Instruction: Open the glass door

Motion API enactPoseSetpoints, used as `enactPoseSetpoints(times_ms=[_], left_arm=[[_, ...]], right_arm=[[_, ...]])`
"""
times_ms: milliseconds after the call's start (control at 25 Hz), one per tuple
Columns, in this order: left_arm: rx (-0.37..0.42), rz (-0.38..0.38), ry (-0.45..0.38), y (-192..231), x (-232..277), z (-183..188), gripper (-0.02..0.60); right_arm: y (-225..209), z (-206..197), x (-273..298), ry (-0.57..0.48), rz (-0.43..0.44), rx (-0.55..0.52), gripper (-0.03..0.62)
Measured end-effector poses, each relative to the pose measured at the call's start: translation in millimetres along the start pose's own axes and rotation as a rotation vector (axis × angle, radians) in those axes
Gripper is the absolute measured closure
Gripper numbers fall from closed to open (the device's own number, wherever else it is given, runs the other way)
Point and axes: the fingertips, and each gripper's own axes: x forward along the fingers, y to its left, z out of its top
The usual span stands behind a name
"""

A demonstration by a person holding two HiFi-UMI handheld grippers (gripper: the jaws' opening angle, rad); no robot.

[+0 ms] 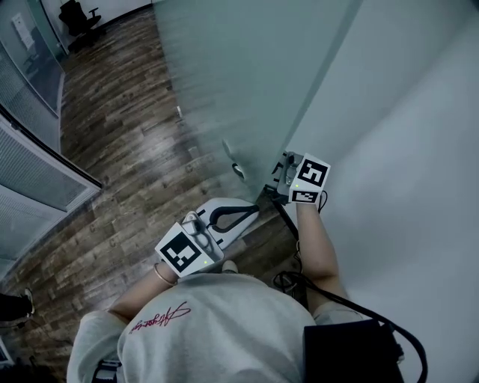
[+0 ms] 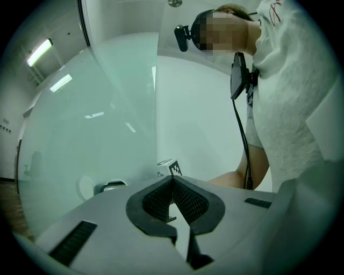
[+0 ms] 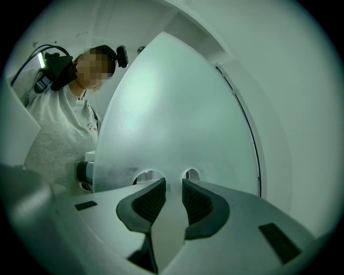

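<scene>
Head view alone: wood-plank floor (image 1: 127,149), office chair (image 1: 78,19) far up the room, ribbed partition panels (image 1: 37,172) at left, white wall (image 1: 419,149) at right. Black pack (image 1: 348,351) at the person's waist, with a cable (image 1: 288,224) running up beside the right forearm. Both tools in one frame here: left gripper (image 1: 243,215) low, just short of the glass door (image 1: 224,67); right gripper (image 1: 284,172) at the door's free edge, just past the lever handle (image 1: 234,166).

Left gripper view alone: ceiling light strips (image 2: 40,52), the door's edge as a straight vertical line, the handle low on the pane at left. Right tool's marker cube (image 2: 171,167) peeking just over the jaws. Jaw tips met in a closed V, nothing pinched between.

Right gripper view alone: broad frosted face of the door filling the middle. Two round fittings (image 3: 148,176) low on it, just above the jaw tips. A dark cylinder (image 3: 83,172) at the pane's left edge. Pads parted by a moderate gap, only frosted glass showing through it; no hold on anything. Contact of tips with pane not clear.

Door: upright, long axis vertical, standing between the floor area and the white wall. Free edge toward the person, face turned to the open room.

Writing: red cursive (image 1: 157,318) across the grey shirt (image 1: 217,329), too small to read. Black-and-white square markers on both cubes.
</scene>
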Motion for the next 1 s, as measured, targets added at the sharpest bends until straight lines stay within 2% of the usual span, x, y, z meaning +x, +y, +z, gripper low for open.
enactPoseSetpoints(times_ms=[240,480,840,1000], left_arm=[[-0.048,-0.017,-0.023,-2.8,22.5,4.2,0.569],[-0.074,-0.025,-0.048,7.3,44.1,3.5,0.569],[-0.063,-0.030,-0.070,21.7,95.6,24.3,0.569],[-0.031,-0.043,-0.073,22.5,99.5,29.9,0.569]], right_arm=[[-7.4,6.1,-23.3,-0.008,-0.019,0.016,0.495],[-21.7,6.5,-40.4,0.008,0.005,0.025,0.496],[-48.0,11.7,-74.9,-0.001,0.045,0.051,0.494],[-47.9,10.4,-77.6,0.005,0.052,0.044,0.494]])
